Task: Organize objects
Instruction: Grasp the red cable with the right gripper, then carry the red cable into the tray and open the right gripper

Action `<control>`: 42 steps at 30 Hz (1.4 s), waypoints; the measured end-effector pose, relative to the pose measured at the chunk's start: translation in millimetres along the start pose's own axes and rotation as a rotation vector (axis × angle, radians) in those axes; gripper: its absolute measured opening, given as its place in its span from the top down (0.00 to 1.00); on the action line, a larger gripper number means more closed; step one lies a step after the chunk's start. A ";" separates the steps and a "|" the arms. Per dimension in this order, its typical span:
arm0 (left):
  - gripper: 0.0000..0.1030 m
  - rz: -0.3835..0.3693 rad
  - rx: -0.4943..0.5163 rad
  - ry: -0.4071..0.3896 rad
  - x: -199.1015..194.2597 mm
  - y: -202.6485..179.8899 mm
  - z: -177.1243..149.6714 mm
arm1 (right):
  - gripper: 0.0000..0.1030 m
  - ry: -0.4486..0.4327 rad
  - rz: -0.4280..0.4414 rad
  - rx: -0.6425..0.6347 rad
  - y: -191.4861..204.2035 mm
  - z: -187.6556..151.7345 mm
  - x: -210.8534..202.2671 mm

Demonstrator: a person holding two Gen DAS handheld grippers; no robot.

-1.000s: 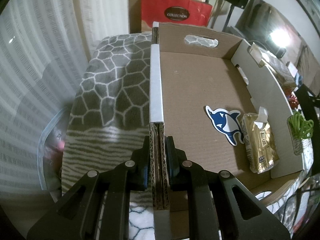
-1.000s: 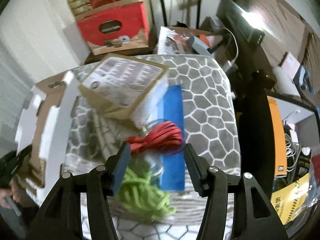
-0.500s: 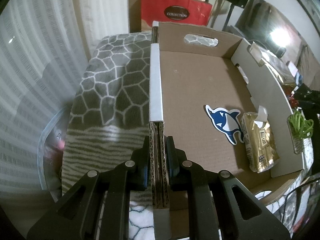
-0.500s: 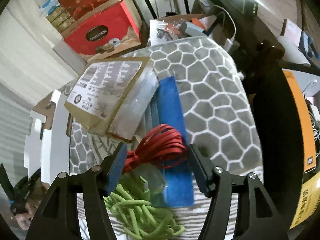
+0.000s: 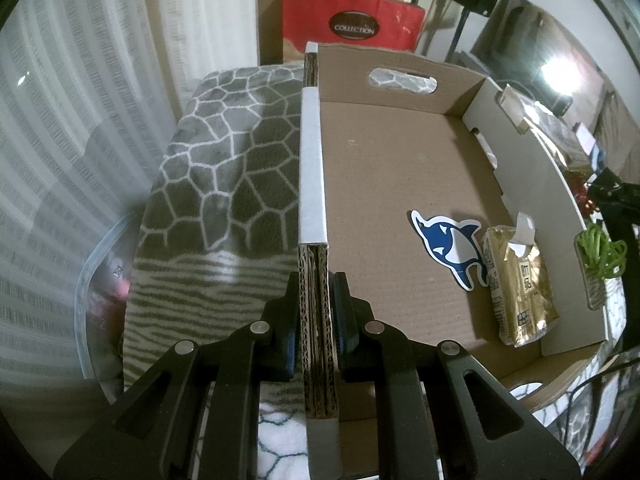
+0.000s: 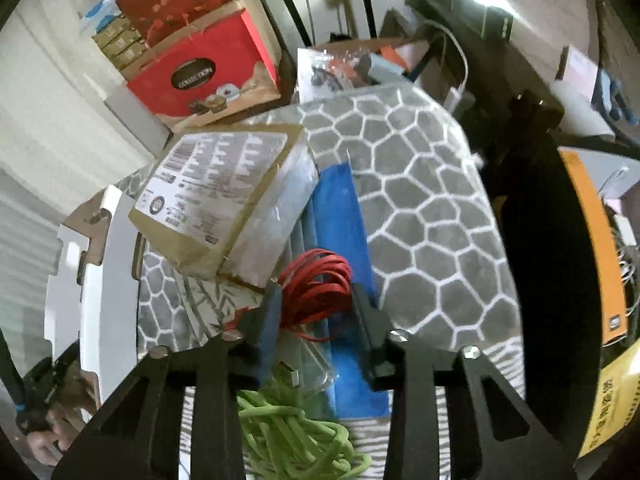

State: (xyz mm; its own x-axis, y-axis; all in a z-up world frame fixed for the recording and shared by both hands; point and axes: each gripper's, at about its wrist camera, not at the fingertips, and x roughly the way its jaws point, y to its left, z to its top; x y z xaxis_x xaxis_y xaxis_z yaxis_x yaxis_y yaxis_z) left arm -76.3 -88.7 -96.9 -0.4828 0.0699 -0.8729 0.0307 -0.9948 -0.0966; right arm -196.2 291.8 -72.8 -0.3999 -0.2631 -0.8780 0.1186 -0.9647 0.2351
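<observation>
Grey bedding with a white honeycomb pattern (image 5: 224, 184) covers the surface under everything, and a red gift bag (image 5: 352, 20) stands behind it by the curtain. On this blanket lies a shallow cardboard box (image 5: 400, 168). The left gripper (image 5: 314, 320) is clamped tightly on the box's left wall, one pad on each side of the thick edge. Inside the box, toward the right wall, a blue dolphin sticker (image 5: 446, 246) lies just beside a golden snack packet (image 5: 518, 284).

In the right wrist view the white wall of the box is at the left edge. Next to it a beige printed package (image 6: 216, 192) leans partly over a blue flat item (image 6: 340, 216). The right gripper (image 6: 314, 304) has just been closing, and a coiled red cable (image 6: 316, 286) sits between its jaws; the pads appear to touch the coil on both sides. Below it a green cable bundle (image 6: 288, 436) lies between the gripper's arms.
</observation>
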 end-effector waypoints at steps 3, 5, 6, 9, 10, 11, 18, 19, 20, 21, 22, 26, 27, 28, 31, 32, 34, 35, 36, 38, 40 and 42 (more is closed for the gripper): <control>0.89 0.000 -0.001 0.001 0.0 -0.2 0.2 | 0.87 -0.036 0.027 0.005 -0.5 1.6 -12.9; 0.89 -0.001 -0.003 0.001 -0.1 -0.3 -0.5 | 0.88 -0.051 0.046 0.010 -0.1 1.5 -21.5; 0.89 0.000 -0.003 0.001 -0.5 -0.1 -0.4 | 0.89 -0.060 0.048 0.004 1.2 1.8 -25.3; 0.89 -0.002 -0.003 0.001 -0.4 0.1 -0.1 | 0.90 -0.083 0.070 -0.018 8.3 1.0 -39.1; 0.89 -0.004 -0.005 0.002 -0.6 -0.1 -0.3 | 0.90 -0.088 0.076 -0.026 11.4 -0.1 -43.2; 0.89 -0.006 -0.007 0.003 -0.6 0.1 0.0 | 0.90 -0.098 0.084 -0.040 16.2 -1.0 -49.4; 0.89 -0.014 -0.015 0.004 -1.7 2.1 1.8 | 0.90 -0.138 0.145 -0.135 49.8 -8.8 -82.1; 0.89 -0.015 -0.018 0.005 -1.5 2.4 2.1 | 0.90 -0.143 0.154 -0.149 55.4 -10.6 -85.8; 0.89 -0.016 -0.019 0.005 -1.8 2.3 1.6 | 0.90 -0.149 0.165 -0.169 63.3 -13.4 -91.6; 0.89 -0.015 -0.018 0.005 -1.6 2.9 1.9 | 0.90 -0.154 0.176 -0.190 71.8 -15.4 -96.2; 0.89 -0.016 -0.019 0.005 -2.0 3.1 1.9 | 0.90 -0.158 0.186 -0.210 79.5 -17.5 -100.0; 0.89 -0.019 -0.025 0.007 -2.4 3.7 2.1 | 0.90 -0.163 0.240 -0.299 117.4 -28.0 -113.0; 0.89 -0.019 -0.026 0.008 -2.1 4.0 2.6 | 0.90 -0.157 0.258 -0.321 127.3 -30.6 -114.1; 0.89 -0.019 -0.027 0.008 -2.2 4.3 2.7 | 0.90 -0.145 0.280 -0.347 139.5 -34.0 -113.9; 0.89 -0.022 -0.032 0.010 -2.3 4.8 3.1 | 0.90 -0.113 0.319 -0.402 166.7 -43.5 -107.9; 0.89 -0.024 -0.034 0.011 -2.7 5.1 2.9 | 0.90 -0.100 0.328 -0.423 178.3 -47.7 -103.4; 0.89 -0.023 -0.034 0.011 -2.6 5.5 3.2 | 0.90 -0.077 0.345 -0.448 193.1 -54.1 -94.6; 0.89 -0.024 -0.034 0.011 -2.8 5.5 3.1 | 0.90 -0.060 0.356 -0.459 202.0 -58.2 -88.3; 0.89 -0.023 -0.034 0.011 -2.7 5.6 3.2 | 0.90 -0.046 0.364 -0.464 206.3 -59.9 -82.0; 0.89 -0.023 -0.036 0.010 -2.9 5.8 3.1 | 0.90 -0.010 0.378 -0.475 218.6 -65.2 -66.6; 0.89 -0.025 -0.040 0.011 -2.9 6.4 3.0 | 0.90 0.026 0.390 -0.477 226.2 -69.0 -52.6; 0.88 -0.028 -0.042 0.009 -4.1 7.0 2.5 | 0.90 0.065 0.397 -0.473 231.8 -71.9 -36.5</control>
State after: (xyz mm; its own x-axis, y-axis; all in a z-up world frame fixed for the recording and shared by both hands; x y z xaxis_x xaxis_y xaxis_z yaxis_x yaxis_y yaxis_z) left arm -76.3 -96.1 -92.9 -0.4761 0.0986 -0.8738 0.0544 -0.9885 -0.1412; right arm -88.8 78.4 -16.2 -0.1880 -0.5855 -0.7886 0.6426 -0.6805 0.3521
